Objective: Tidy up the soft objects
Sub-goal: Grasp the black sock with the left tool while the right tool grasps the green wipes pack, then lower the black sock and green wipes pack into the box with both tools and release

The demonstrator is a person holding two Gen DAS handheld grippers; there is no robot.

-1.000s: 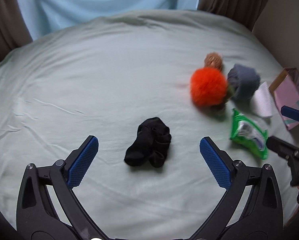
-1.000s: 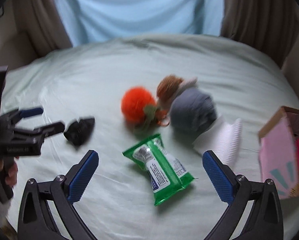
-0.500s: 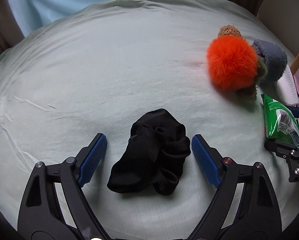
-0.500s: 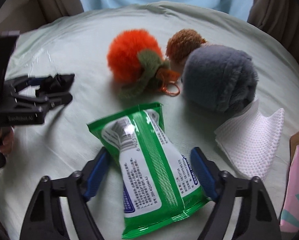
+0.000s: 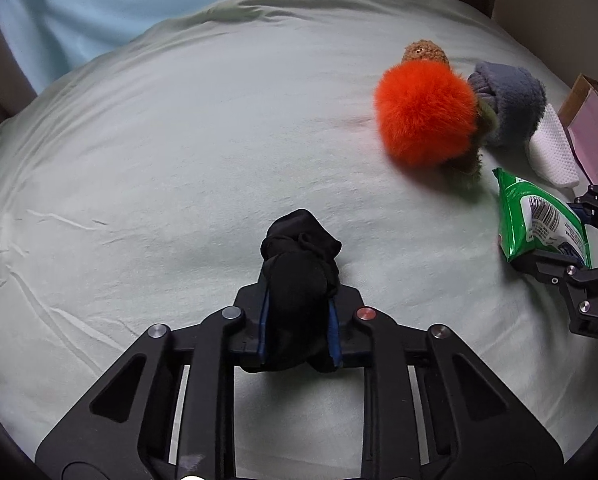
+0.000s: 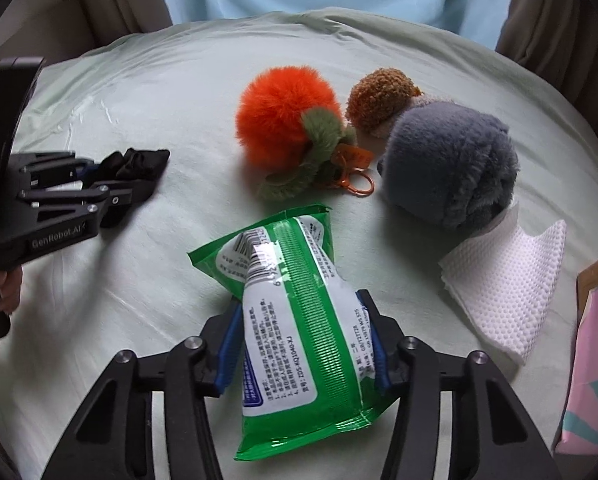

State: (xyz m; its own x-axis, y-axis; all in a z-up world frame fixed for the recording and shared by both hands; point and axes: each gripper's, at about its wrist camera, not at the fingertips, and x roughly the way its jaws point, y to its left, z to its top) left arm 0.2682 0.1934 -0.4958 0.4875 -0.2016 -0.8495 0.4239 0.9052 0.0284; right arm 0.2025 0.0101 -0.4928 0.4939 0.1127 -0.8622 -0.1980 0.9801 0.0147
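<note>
The left tongs (image 5: 299,320) have just been closing and now clamp the black sock (image 5: 299,264) across its bunched middle, the blue pads sunk into the cloth. The sock lies on the pale green bed sheet (image 5: 179,160), its free end poking out ahead of the pads. It looks light and limp, so it should lift without effort but will dangle and may slip if only a fold is caught; a hold through the thick of the bundle, as here, seems the safest.

The right tongs (image 6: 303,340) have also just been closing and grip the green wipes pack (image 6: 291,312) by its two long sides at about mid-length. The pack is soft-filled with a glossy film skin, heavier than the sock and probably slippery; its far end tilts up against the sheet, and it may sag or slide between the pads when raised.

Beyond the pack lie an orange pompom (image 6: 287,116) with a green leaf and an orange clip, a brown knitted ball (image 6: 379,100) touching it, and a grey plush ball (image 6: 451,160) resting partly on a white textured cloth (image 6: 511,280). A pink box (image 6: 595,360) stands at the right edge. Nothing sits directly over either grip, though the pompom's leaf lies just beyond the pack's far end.
</note>
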